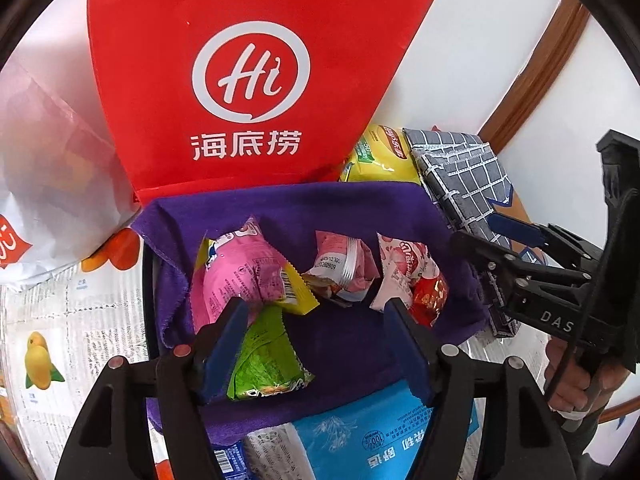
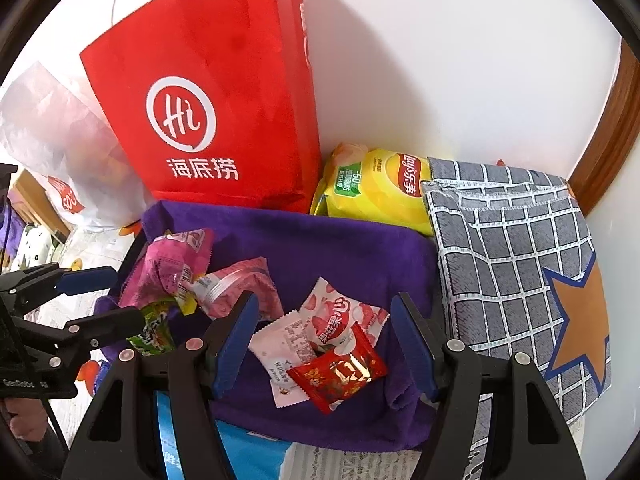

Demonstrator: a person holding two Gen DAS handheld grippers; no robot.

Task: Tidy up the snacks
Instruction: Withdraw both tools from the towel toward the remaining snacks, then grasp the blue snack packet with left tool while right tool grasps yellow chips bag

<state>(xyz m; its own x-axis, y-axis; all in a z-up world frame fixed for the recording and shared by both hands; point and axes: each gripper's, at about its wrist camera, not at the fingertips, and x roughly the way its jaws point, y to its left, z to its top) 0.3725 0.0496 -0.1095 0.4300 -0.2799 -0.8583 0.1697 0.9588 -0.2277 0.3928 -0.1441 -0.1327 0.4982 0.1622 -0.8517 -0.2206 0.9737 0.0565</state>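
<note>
On purple cloth (image 1: 352,208): snack packets scattered.
Left gripper (image 1: 316,344): jaws apart, crinkly green foil packet (image 1: 266,356) against left finger.
Right gripper (image 2: 324,340): apart, straddling red foil packet (image 2: 340,372).

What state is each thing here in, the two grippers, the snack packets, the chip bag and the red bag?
Left gripper: open, fingers astride the green packet, not pressing it.
Right gripper: open, above the red packet.
Green packet: sealed, lying on the purple towel.
Red packet: sealed, resting on a white-pink packet.
Yellow chip bag: sealed, lying flat.
Red paper bag: upright against the wall.
</note>
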